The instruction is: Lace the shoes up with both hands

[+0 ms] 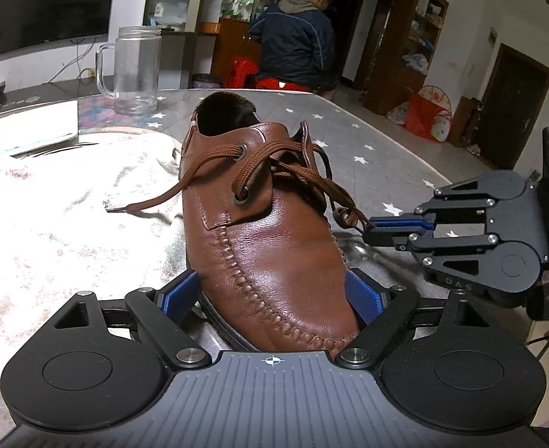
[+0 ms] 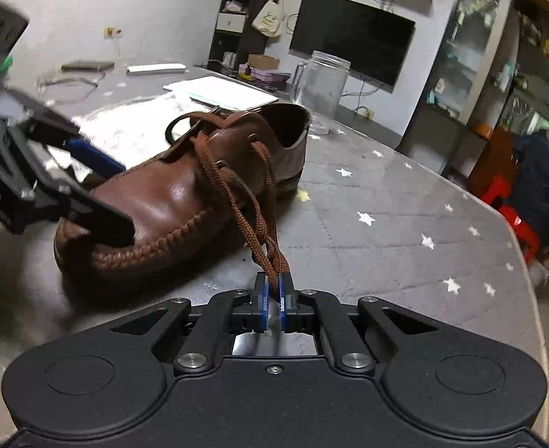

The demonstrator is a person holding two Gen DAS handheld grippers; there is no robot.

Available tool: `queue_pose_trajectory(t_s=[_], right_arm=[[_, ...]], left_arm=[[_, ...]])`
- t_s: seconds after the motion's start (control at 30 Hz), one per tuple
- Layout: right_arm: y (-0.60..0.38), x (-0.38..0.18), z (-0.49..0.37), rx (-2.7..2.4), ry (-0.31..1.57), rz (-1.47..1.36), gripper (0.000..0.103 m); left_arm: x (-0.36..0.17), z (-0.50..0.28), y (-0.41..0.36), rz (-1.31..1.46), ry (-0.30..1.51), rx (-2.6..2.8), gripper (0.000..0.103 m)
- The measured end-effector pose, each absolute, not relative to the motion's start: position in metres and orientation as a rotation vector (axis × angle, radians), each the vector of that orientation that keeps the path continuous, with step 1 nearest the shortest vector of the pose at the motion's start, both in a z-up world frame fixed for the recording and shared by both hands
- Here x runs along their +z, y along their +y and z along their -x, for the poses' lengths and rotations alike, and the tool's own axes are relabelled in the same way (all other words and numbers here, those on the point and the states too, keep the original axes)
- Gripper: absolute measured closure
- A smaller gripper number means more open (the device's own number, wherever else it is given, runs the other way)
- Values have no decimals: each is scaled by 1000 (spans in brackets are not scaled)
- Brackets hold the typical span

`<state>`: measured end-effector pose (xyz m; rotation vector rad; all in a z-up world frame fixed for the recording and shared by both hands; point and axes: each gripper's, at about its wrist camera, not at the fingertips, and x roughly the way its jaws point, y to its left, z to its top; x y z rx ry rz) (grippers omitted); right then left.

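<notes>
A brown leather shoe (image 1: pixel 270 246) stands on the grey star-patterned table, toe toward the left wrist camera; it also shows in the right wrist view (image 2: pixel 170 201). My left gripper (image 1: pixel 274 295) is shut on the shoe's toe, one blue pad on each side. It appears at the left of the right wrist view (image 2: pixel 99 194). My right gripper (image 2: pixel 273 285) is shut on a folded loop of the brown lace (image 2: pixel 259 224), pulled out to the shoe's right side. It also shows in the left wrist view (image 1: pixel 371 229). The lace's other end (image 1: pixel 155 201) lies loose on the towel.
A white towel (image 1: pixel 69 224) lies left of the shoe. A glass mug (image 1: pixel 136 71) and white papers (image 1: pixel 31 127) stand behind it. The table edge (image 1: pixel 435 175) runs at the right. A person (image 1: pixel 297 41) sits beyond the table.
</notes>
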<state>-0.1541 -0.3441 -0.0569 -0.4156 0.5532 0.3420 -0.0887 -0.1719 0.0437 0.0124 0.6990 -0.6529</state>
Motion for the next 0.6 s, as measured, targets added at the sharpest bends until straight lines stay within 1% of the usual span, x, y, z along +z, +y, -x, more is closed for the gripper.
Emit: queue_pose_trajectory(t_s=[0.17,0.33,0.4,0.43,0.47,0.6], right_arm=[[-356,-62,156,284,563,378,98],[-353,-68,159,285,587,412,96],[-352,-70,157,286,592,425,86],[-352,-69,156,280,590,424,67],[-353,-68,158,277,594,426,55],[-353,-59,169,289,574,422,54]], left_arm=[[43,87,-172,-15,697,-658,18],[46,86,-169,-27,694,-661,19],[49,88,-169,-48,687,-663,20],[51,88,-169,-58,684,-663,20],[52,89,-169,-65,681,-661,20],[57,88,-165,-92,670,-647,21]])
